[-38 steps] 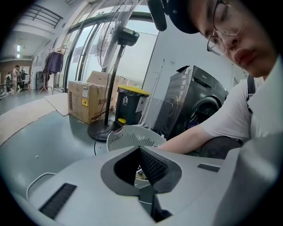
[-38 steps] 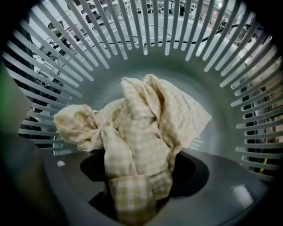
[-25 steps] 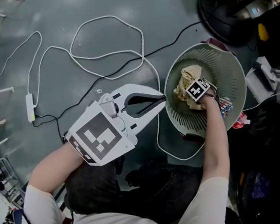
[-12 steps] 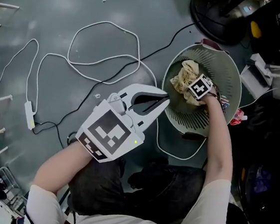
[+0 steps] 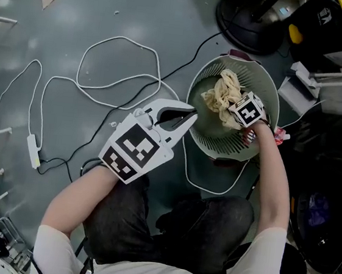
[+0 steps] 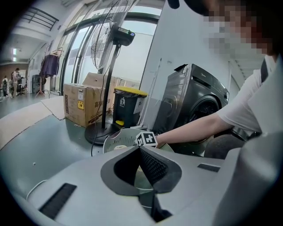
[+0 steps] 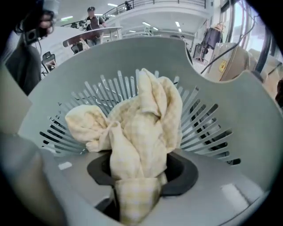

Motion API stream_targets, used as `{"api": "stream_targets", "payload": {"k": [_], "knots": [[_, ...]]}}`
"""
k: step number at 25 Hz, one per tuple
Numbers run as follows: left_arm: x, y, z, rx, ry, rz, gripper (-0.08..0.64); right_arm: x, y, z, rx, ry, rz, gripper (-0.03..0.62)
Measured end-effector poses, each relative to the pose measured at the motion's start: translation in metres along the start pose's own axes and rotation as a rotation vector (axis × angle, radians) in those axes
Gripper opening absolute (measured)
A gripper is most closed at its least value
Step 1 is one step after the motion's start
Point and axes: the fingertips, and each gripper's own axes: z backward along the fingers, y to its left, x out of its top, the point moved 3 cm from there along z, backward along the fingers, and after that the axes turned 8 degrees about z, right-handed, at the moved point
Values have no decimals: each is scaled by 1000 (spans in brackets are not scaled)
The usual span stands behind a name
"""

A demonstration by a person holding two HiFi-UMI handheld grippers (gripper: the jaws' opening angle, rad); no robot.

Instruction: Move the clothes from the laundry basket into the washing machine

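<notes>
A pale green slatted laundry basket (image 5: pixel 268 92) stands on the grey floor. A cream checked cloth (image 5: pixel 220 95) hangs bunched inside it. My right gripper (image 5: pixel 238 115), under its marker cube, is shut on the cloth from above. In the right gripper view the cloth (image 7: pixel 143 128) fills the jaws of the right gripper (image 7: pixel 138 183) and dangles over the basket's slats (image 7: pixel 212 119). My left gripper (image 5: pixel 190 115) hovers just left of the basket's rim, shut and empty. In the left gripper view, the left gripper (image 6: pixel 140 149) points at the basket (image 6: pixel 116 141), with the dark washing machine (image 6: pixel 194 103) behind it.
A white cable (image 5: pixel 114 71) and a black cable (image 5: pixel 185 64) loop over the floor left of the basket. A fan's round base (image 5: pixel 248 22) sits behind it. A cardboard box (image 6: pixel 86 103) and a yellow-lidded bin (image 6: pixel 128 106) stand farther off. Clutter lines the right side.
My right gripper has risen with the cloth, which now hangs stretched up off the basket's bottom. The left gripper has stayed beside the rim.
</notes>
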Motion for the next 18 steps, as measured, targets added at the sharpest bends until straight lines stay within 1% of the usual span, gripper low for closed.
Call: {"api": "stream_targets", "payload": {"k": [5, 9, 11, 13, 14, 16, 18], "knots": [[-1, 2, -10, 17, 16, -7, 5, 10, 10, 28, -12, -64, 22, 236], [2, -7, -18, 3, 18, -39, 5, 9, 20, 47, 3, -68, 30, 238], [0, -9, -22, -6, 30, -29, 6, 3, 24, 52, -2, -69, 46, 237], [3, -13, -24, -17, 24, -25, 5, 1, 22, 60, -23, -95, 48, 238], [6, -16, -25, -22, 15, -44, 6, 2, 21, 66, -36, -116, 43, 238], [7, -21, -28, -26, 7, -112, 5, 5, 21, 80, -55, -149, 17, 238], [4, -22, -33, -27, 19, -155, 6, 6, 23, 96, -64, -177, -13, 238]]}}
